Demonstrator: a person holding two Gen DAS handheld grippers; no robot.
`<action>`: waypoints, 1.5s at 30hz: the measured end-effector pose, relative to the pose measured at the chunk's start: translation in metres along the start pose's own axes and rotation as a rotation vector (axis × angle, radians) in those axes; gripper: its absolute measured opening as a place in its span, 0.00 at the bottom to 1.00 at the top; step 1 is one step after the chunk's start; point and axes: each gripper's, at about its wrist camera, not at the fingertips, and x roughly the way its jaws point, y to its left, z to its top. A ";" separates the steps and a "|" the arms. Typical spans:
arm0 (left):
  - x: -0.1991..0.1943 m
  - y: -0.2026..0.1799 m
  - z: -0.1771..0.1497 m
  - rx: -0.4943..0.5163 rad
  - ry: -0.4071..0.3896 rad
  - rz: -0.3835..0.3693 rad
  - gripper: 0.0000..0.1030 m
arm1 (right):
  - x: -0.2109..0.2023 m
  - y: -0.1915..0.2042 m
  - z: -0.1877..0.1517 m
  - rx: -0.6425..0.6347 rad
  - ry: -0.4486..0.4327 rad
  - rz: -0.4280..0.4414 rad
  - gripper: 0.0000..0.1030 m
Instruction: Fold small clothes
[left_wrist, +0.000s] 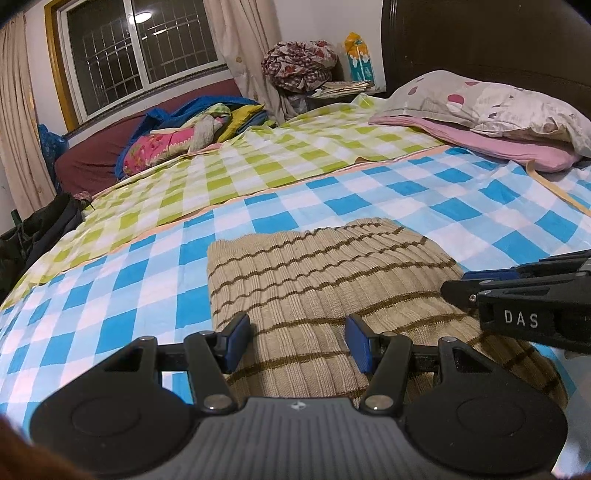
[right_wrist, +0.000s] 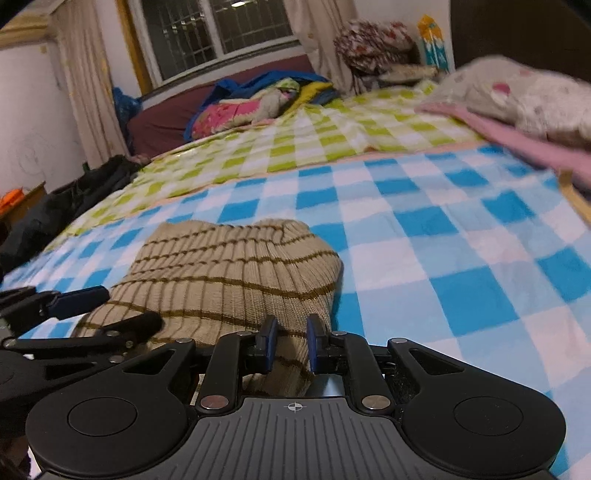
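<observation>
lying folded on checked bedsheet (left_wrist: 369, 192): beige ribbed sweater (left_wrist: 325, 273), thin brown stripes.

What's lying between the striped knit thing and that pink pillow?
Only bare blue checked sheet separates the striped knit from the pink pillow, clearest in the left wrist view.

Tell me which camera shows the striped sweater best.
The left wrist view: the sweater is sharp, its whole top showing between the open jaws of the left gripper. The right wrist view shows it blurrier, its near edge bunched between the right gripper jaws.
</observation>
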 end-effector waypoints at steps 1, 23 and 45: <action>0.000 -0.001 0.000 0.002 -0.001 0.000 0.59 | -0.001 0.003 0.000 -0.013 -0.004 -0.006 0.13; 0.003 -0.001 0.002 0.017 0.018 0.004 0.59 | -0.021 0.018 0.008 -0.092 -0.058 -0.036 0.16; -0.003 0.005 0.009 0.003 0.003 -0.014 0.59 | -0.022 0.020 -0.004 -0.137 -0.026 0.012 0.17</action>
